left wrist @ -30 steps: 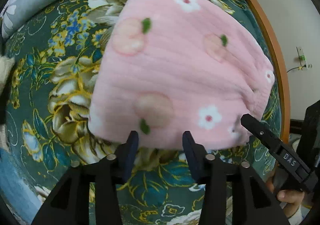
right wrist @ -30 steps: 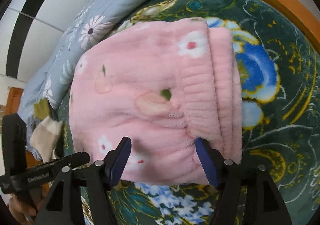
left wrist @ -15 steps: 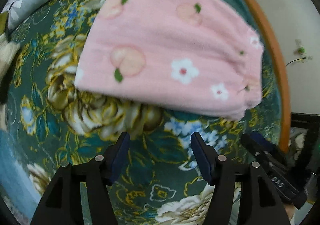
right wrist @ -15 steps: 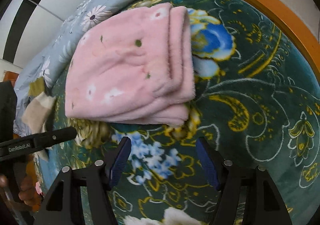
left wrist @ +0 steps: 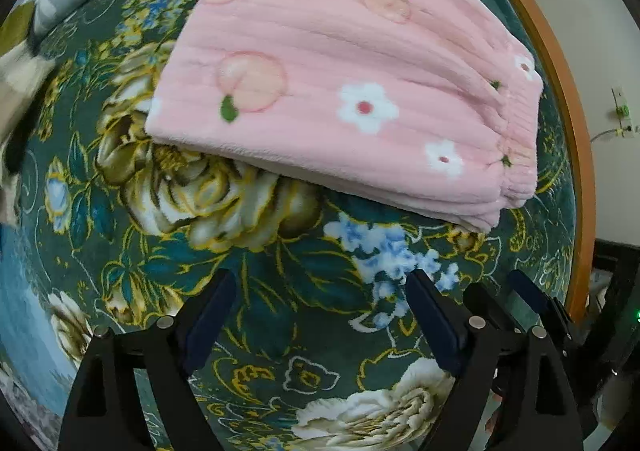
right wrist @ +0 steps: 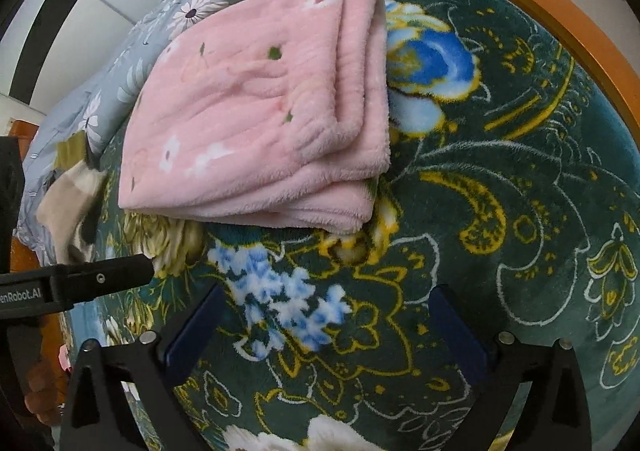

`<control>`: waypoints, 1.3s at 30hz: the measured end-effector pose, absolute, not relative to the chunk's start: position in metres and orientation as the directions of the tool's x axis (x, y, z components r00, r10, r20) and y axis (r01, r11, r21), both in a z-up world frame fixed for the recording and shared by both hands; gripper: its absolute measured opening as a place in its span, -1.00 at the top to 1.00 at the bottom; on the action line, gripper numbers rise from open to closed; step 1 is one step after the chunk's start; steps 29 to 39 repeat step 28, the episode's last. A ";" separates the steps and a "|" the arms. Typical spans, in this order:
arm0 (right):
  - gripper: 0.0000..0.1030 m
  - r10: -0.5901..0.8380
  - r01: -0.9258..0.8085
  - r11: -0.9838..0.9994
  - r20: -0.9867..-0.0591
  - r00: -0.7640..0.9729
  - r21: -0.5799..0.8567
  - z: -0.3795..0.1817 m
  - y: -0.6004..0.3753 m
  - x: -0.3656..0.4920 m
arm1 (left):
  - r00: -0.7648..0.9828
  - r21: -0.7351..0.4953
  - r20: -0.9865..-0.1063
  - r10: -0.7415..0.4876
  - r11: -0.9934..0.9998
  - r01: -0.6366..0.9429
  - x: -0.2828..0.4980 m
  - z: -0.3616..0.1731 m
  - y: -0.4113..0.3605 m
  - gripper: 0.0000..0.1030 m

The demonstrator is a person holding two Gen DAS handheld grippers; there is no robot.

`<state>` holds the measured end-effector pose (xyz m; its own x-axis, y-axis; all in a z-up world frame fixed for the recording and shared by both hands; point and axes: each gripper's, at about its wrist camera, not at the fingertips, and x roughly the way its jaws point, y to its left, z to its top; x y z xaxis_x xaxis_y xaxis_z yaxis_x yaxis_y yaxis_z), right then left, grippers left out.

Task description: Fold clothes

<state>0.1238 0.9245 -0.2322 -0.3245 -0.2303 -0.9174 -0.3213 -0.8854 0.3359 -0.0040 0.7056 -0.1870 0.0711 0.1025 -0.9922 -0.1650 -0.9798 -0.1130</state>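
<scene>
A pink fleece garment (left wrist: 344, 83) with peach and flower prints lies folded in several layers on the green floral blanket (left wrist: 256, 267). It also shows in the right wrist view (right wrist: 256, 123), with its stacked edges facing me. My left gripper (left wrist: 320, 315) is open and empty, hanging over the blanket in front of the garment. My right gripper (right wrist: 328, 335) is open and empty, also short of the garment. The right gripper's fingers (left wrist: 532, 299) show at the lower right of the left wrist view, and the left gripper's finger (right wrist: 80, 283) at the left of the right wrist view.
A grey-blue floral quilt (right wrist: 132, 63) lies bunched behind the garment. A beige cloth (right wrist: 68, 203) sits at the left. The orange wooden bed edge (left wrist: 560, 99) runs along the right, with a wall and socket (left wrist: 620, 111) beyond.
Both grippers have pulled back from the pink garment, which now lies folded on the blanket. The left jaws have opened wider.
</scene>
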 end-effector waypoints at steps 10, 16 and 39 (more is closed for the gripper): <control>-1.00 -0.167 -0.300 -0.911 -0.919 -0.358 0.283 -0.232 0.926 0.122 | 0.015 0.001 -1.000 -0.003 -0.990 -0.140 0.001 -0.189 0.691 -0.70; -1.00 -0.169 -0.287 -0.918 -0.924 -0.343 0.274 -0.240 0.922 0.115 | -0.003 0.053 -0.999 -0.053 -0.983 -0.175 0.006 -0.194 0.690 -0.70; -1.00 -0.175 -0.275 -0.924 -0.933 -0.313 0.266 -0.249 0.915 0.099 | 0.038 0.037 -0.998 -0.044 -0.984 -0.174 -0.008 -0.204 0.690 -0.70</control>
